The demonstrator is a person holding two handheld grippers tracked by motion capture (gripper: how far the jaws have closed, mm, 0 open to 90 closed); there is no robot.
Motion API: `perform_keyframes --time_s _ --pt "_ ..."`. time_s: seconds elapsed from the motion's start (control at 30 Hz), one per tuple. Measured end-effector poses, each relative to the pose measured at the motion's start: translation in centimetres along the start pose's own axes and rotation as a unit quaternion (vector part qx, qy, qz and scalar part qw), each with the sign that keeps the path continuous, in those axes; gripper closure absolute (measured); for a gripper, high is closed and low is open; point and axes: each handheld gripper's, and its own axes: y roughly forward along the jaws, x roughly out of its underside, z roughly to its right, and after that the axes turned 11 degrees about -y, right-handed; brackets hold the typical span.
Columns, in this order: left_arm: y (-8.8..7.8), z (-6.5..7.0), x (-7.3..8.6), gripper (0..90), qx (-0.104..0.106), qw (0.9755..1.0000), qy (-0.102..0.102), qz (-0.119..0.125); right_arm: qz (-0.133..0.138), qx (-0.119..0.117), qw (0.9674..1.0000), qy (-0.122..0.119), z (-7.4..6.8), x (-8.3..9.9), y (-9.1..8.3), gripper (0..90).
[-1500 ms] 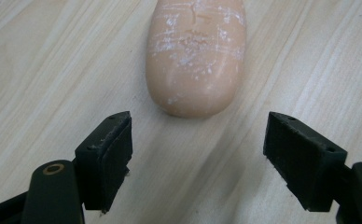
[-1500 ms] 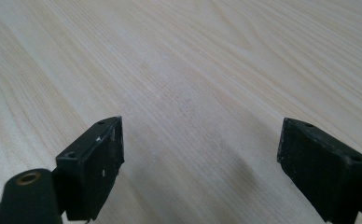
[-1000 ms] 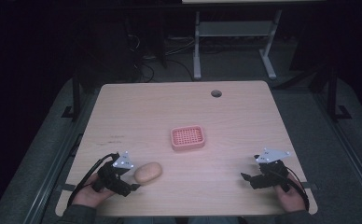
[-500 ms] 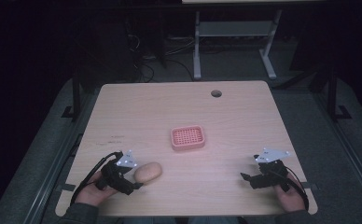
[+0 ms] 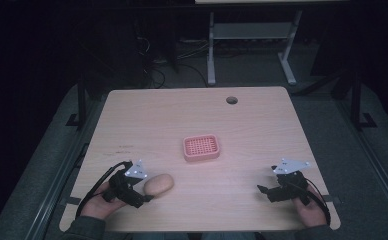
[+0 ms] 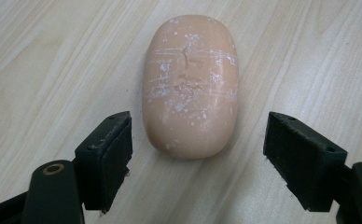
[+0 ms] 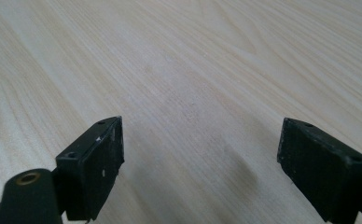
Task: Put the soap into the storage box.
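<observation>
A peach-coloured oval bar of soap (image 5: 158, 184) (image 6: 191, 84) lies flat on the wooden table (image 5: 192, 125) near the front left. My left gripper (image 5: 144, 194) (image 6: 197, 154) is open right behind it, its jaws either side of the soap's near end without touching it. A pink slotted soap dish (image 5: 201, 147) sits in the middle of the table, apart from both grippers. My right gripper (image 5: 263, 190) (image 7: 200, 163) is open low over bare wood at the front right, with nothing between its jaws.
A round cable hole (image 5: 231, 100) is cut in the table near its far edge. Beyond the table stand a white desk frame (image 5: 249, 45) and cables on a dark floor. A metal rail (image 5: 67, 165) runs along the table's left side.
The left gripper has edged forward to the soap, so its jaws now flank the near end. The right gripper has barely moved.
</observation>
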Motion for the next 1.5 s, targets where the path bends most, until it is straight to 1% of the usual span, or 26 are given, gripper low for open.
perform_keyframes --time_s 0.07,0.1,0.13,0.33,0.37,0.47,0.7,0.73,0.77,0.93,1.1,1.17,1.23,1.3,1.37,1.43,1.47,1.5 --pt "0.1 0.0 -0.1 23.7 0.002 1.0000 -0.005 0.002 0.000 0.000 1.0000 0.000 0.0 0.0 0.0 14.1" --pt "0.1 -0.1 -0.1 23.7 0.002 1.0000 -0.001 -0.001 0.000 -0.001 1.0000 -0.001 0.0 0.0 0.0 14.1" --pt "0.2 -0.1 -0.2 23.7 0.004 1.0000 -0.005 -0.001 0.000 0.000 1.0000 -0.001 0.0 0.0 0.0 14.1" --pt "0.6 -0.2 -0.7 23.7 0.005 1.0000 0.002 -0.006 -0.001 -0.003 1.0000 -0.001 0.0 0.0 0.0 14.1" --pt "0.7 -0.2 -0.7 23.7 0.007 1.0000 -0.002 -0.005 0.000 -0.002 1.0000 0.000 0.0 0.0 0.0 14.1" --pt "1.0 -0.2 -1.0 23.7 0.008 0.9999 -0.002 -0.009 0.000 -0.003 1.0000 -0.001 0.0 0.0 0.0 14.2" --pt "1.6 -0.4 -1.5 23.8 0.009 0.9998 0.006 -0.017 0.000 -0.003 1.0000 -0.001 0.0 -0.1 0.1 14.1" --pt "1.7 -0.4 -1.6 23.8 0.011 0.9998 0.003 -0.018 -0.001 -0.003 1.0000 -0.001 0.0 -0.1 0.1 14.1" --pt "1.8 -0.4 -1.7 23.8 0.010 0.9998 0.007 -0.018 -0.001 -0.003 1.0000 -0.002 -0.1 -0.1 0.1 14.2" --pt "2.1 -0.5 -2.1 23.8 0.013 0.9996 0.009 -0.023 -0.001 -0.003 1.0000 -0.002 0.0 -0.1 0.1 14.1" --pt "2.5 -0.6 -2.4 24.2 0.023 0.9992 0.005 -0.031 0.000 -0.003 1.0000 -0.002 0.0 -0.1 0.1 14.2" --pt "2.6 -0.6 -2.6 24.7 0.022 0.9992 0.005 -0.033 -0.001 -0.003 1.0000 -0.002 0.0 -0.1 0.1 14.1" --pt "2.7 -0.6 -2.8 24.7 0.021 0.9991 0.010 -0.035 -0.001 -0.004 1.0000 -0.003 0.0 -0.1 0.2 14.2" --pt "2.8 -0.5 -2.8 25.1 0.021 0.9992 0.008 -0.033 -0.001 -0.004 1.0000 -0.003 0.0 -0.1 0.2 14.1" --pt "2.9 -0.6 -2.9 25.2 0.021 0.9990 0.010 -0.039 -0.001 -0.004 1.0000 -0.003 0.0 -0.1 0.2 14.1" --pt "3.1 -0.5 -2.9 25.2 0.022 0.9989 0.007 -0.041 -0.002 -0.005 1.0000 -0.003 0.0 -0.1 0.2 14.1" --pt "3.3 -0.5 -3.0 25.3 0.022 0.9987 0.010 -0.045 -0.001 -0.005 1.0000 -0.003 0.0 -0.1 0.2 14.2" --pt "3.4 -0.4 -3.0 25.2 0.021 0.9988 0.005 -0.044 -0.001 -0.004 1.0000 -0.003 0.0 -0.1 0.2 14.2"
